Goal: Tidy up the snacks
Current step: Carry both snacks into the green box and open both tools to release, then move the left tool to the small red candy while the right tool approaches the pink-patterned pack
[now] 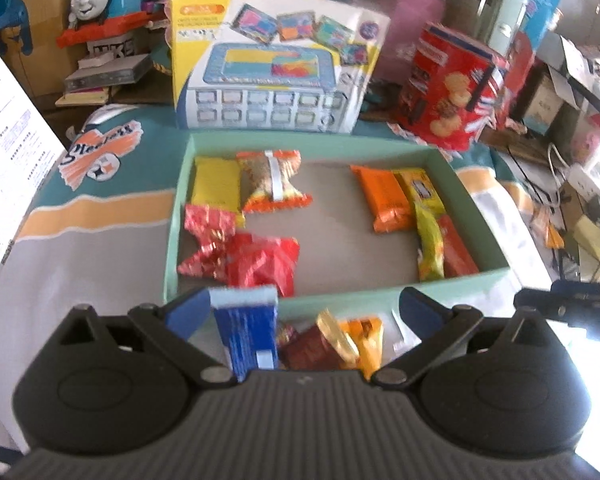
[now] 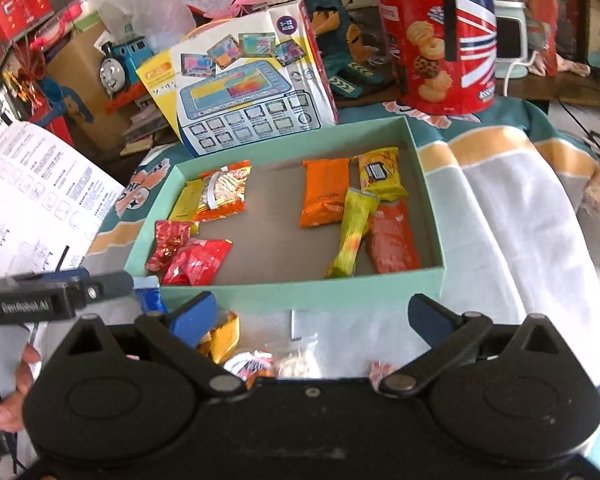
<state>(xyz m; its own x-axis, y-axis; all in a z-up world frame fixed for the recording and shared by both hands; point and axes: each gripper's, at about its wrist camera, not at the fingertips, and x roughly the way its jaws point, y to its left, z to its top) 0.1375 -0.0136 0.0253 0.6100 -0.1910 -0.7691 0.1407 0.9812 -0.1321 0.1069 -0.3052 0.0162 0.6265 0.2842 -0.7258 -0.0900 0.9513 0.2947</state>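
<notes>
Now both the left gripper and right gripper are hanging wide open and empty over loose snacks lying before the green box, so each should be closing squarely on 1 wrapper only.

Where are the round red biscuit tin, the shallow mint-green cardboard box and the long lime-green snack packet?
Round red biscuit tin [image 2: 440, 48]: right wrist view, front wall.
Shallow mint-green cardboard box [image 2: 300, 296]: right wrist view, near wall.
Long lime-green snack packet [image 2: 354, 232]: right wrist view, middle of wrapper.
</notes>
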